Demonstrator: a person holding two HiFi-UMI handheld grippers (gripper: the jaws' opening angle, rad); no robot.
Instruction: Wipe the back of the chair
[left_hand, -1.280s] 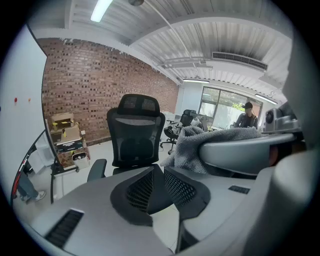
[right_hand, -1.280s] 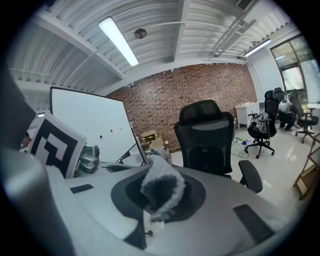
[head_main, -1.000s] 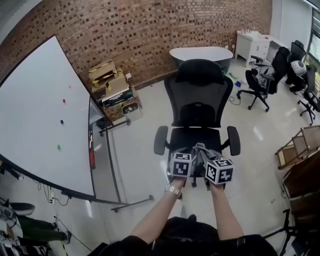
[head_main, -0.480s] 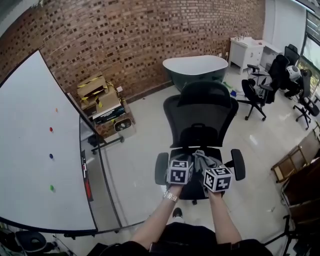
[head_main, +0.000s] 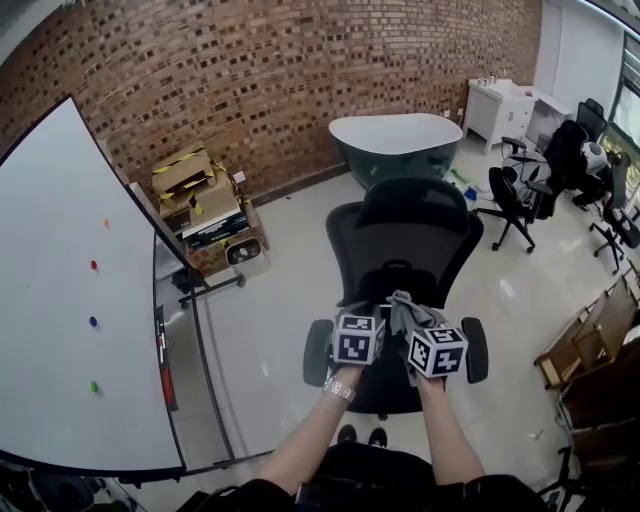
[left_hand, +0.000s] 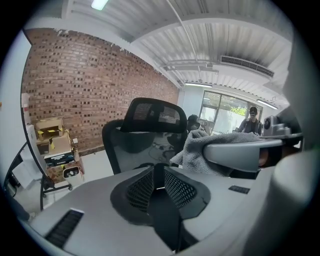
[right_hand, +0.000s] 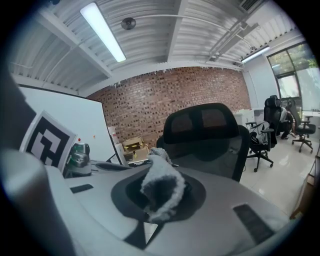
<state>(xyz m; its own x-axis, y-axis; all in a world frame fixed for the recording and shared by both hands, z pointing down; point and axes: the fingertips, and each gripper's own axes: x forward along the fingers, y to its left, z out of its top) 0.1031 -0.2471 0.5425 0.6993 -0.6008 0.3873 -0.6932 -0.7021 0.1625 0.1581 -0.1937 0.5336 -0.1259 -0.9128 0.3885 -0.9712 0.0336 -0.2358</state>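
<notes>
- Head view: left hand-held gripper (head_main: 360, 318) and right hand-held gripper (head_main: 420, 325) are held side by side before the person.
- Left jaws sit pressed almost together with nothing between them.
- Right jaws are clenched on a grey cloth (right_hand: 161, 192), which sticks up.
- A black chair (head_main: 405, 235) stands just beyond, backrest upright; whether the cloth touches it is unclear.
- A tub (head_main: 395, 140) and a brick wall (head_main: 250, 80) lie behind.

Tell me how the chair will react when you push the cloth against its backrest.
The chair stands free on glossy floor, so it probably rolls or swivels away. Its see-through mesh backrest likely flexes under the cloth.
</notes>
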